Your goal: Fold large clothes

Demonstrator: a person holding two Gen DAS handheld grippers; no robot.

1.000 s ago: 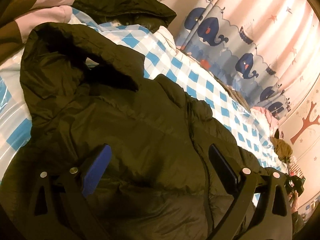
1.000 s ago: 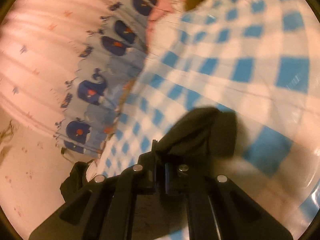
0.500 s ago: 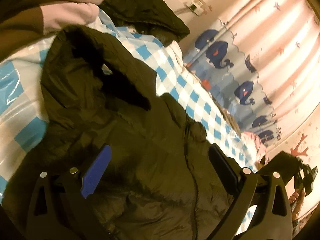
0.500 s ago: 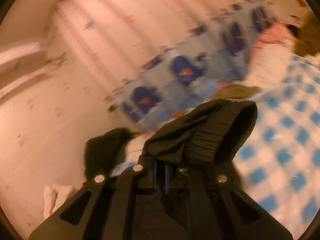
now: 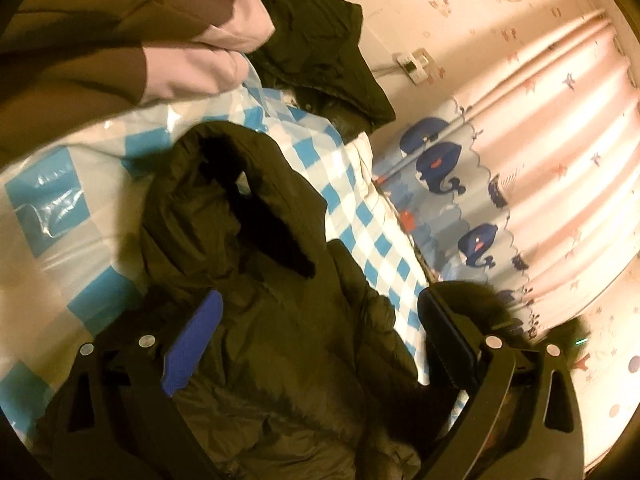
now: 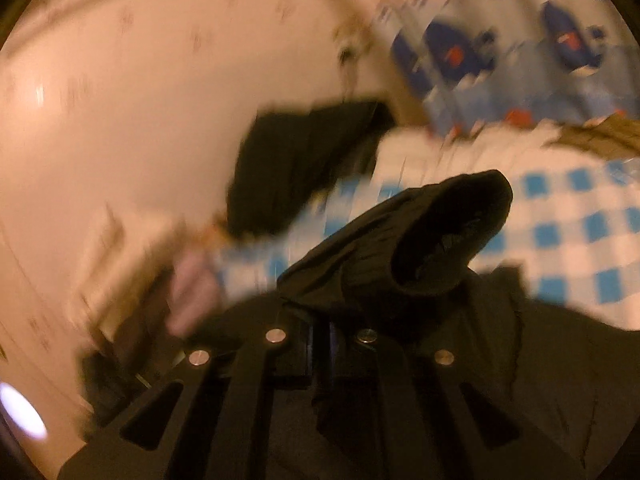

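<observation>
Blue-checked sheet (image 5: 360,216) covers the bed; whale curtain (image 5: 472,184) behind. Dark jacket (image 5: 256,280) lies under the left gripper (image 5: 320,344), jaws wide, empty. Right gripper (image 6: 320,344) clamps the jacket's cuff (image 6: 432,240).

Two dark jackets (image 5: 280,340) (one folded (image 5: 324,52))
</observation>
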